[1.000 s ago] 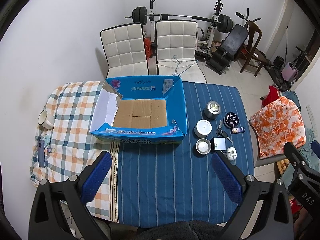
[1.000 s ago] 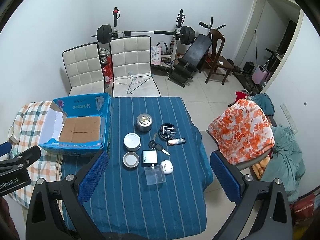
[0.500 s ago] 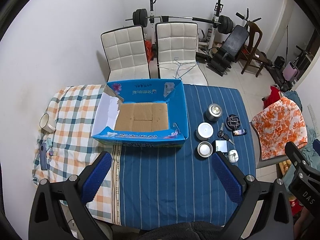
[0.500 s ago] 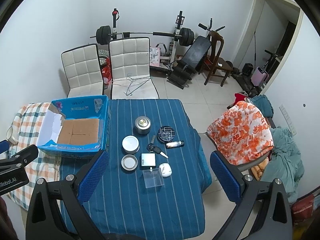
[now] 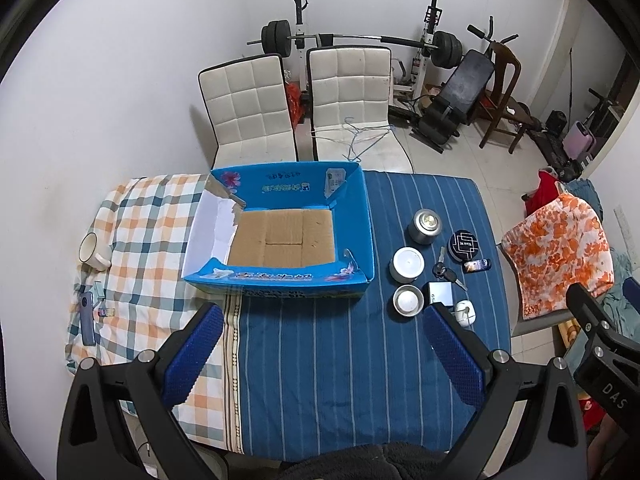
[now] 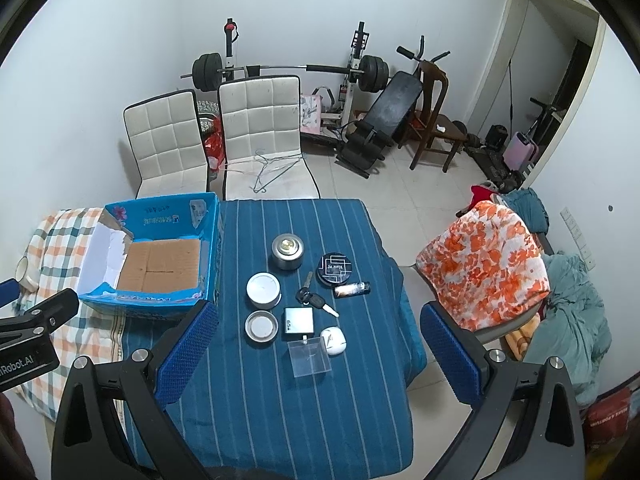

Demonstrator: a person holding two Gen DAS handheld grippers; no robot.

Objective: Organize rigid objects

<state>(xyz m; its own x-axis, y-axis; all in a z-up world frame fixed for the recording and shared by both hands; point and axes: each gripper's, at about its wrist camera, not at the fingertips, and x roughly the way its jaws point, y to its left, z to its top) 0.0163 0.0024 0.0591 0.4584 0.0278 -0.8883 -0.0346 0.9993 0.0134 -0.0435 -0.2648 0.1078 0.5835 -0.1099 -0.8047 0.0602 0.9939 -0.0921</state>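
Small items — tins (image 6: 263, 289), keys (image 6: 311, 301), a clear case (image 6: 310, 357) — are lying clustered on the tabletop (image 6: 280, 400), just right of the empty blue box (image 5: 280, 236). Left gripper (image 5: 320, 354) and right gripper (image 6: 316, 354) are hovering above, jaws spread apart, holding nothing.

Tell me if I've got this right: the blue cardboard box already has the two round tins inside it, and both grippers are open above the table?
Not quite. The blue cardboard box is empty; only its brown floor shows in the left wrist view. The two round tins stand outside it on the striped cloth. The left gripper and right gripper are indeed open.
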